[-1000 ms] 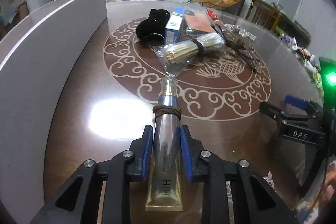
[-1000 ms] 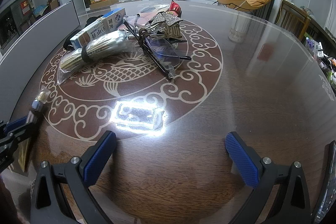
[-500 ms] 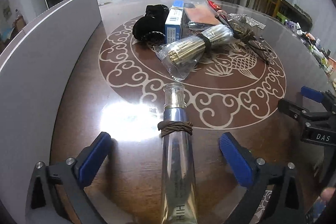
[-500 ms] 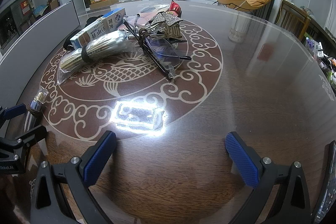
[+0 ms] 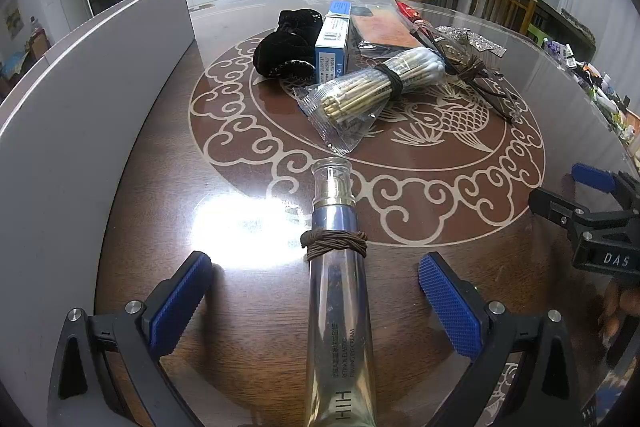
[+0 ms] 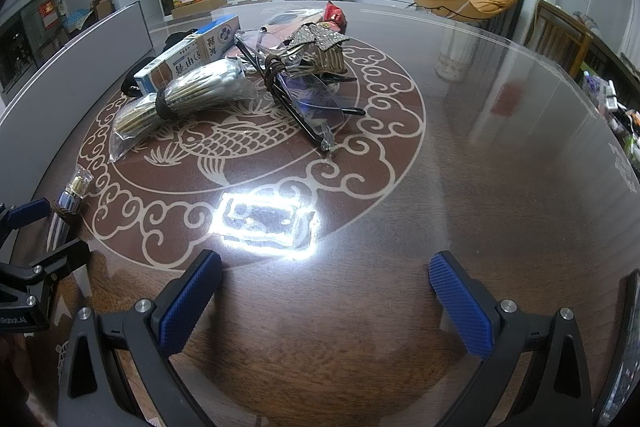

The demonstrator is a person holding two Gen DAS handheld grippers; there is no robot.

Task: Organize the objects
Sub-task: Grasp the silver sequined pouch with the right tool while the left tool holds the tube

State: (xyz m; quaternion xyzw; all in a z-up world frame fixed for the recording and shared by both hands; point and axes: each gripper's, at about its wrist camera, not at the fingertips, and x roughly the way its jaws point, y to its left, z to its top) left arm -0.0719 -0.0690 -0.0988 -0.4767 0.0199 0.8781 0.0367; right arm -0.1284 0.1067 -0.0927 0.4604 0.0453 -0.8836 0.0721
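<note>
Left gripper (image 5: 316,291) w/ jaws wide, just opened; silver cream tube (image 5: 338,307) lies on the table (image 5: 160,187) btwn its pads, untouched, cap toward the cotton-swab bag (image 5: 360,95). Right gripper (image 6: 324,291) wide, empty, right of the tube.

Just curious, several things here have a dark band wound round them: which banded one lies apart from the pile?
The silver cream tube, lying alone between the open left gripper pads; the banded cotton swabs and glasses sit in the pile.
</note>
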